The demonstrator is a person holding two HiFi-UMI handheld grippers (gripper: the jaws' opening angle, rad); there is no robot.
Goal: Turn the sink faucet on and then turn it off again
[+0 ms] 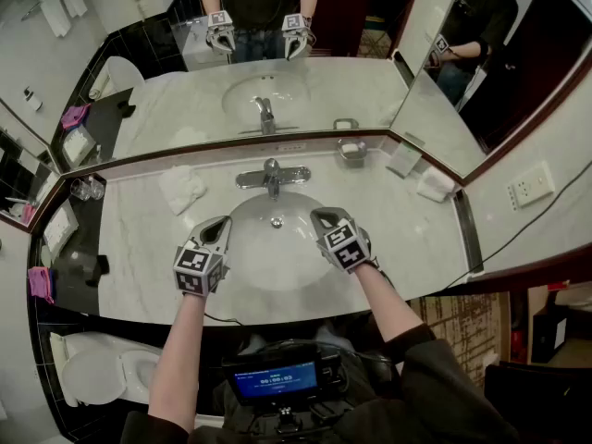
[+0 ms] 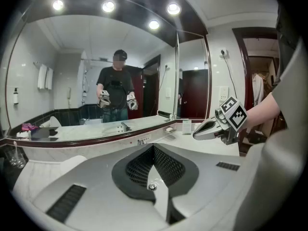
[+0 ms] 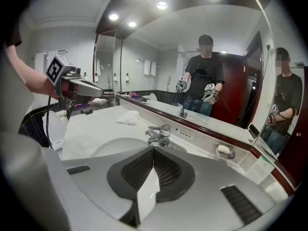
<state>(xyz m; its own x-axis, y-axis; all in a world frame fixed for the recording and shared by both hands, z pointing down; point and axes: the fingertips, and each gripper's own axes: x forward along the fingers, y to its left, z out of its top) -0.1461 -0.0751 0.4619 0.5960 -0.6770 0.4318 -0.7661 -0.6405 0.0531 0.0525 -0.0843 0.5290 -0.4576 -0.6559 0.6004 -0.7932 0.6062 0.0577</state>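
Hovering over the sink (image 1: 277, 259), left gripper (image 1: 221, 223) and right gripper (image 1: 322, 216) angle downward, jaws pressed together, empty.

Grey left tool (image 1: 219, 222), right tool (image 1: 324, 216), black sleeve (image 1: 435, 368)

head: steeply down over sink (image 1: 277, 259) | gripper views: low over counter (image 1: 416, 239), facing mirror (image 1: 324, 91) | shared: mirror, counter

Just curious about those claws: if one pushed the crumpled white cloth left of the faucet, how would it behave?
The white cloth lies bunched and creased, so it is probably floppy and would crumple further. It looks thin, so likely light. On the polished marble counter it might skid a little.
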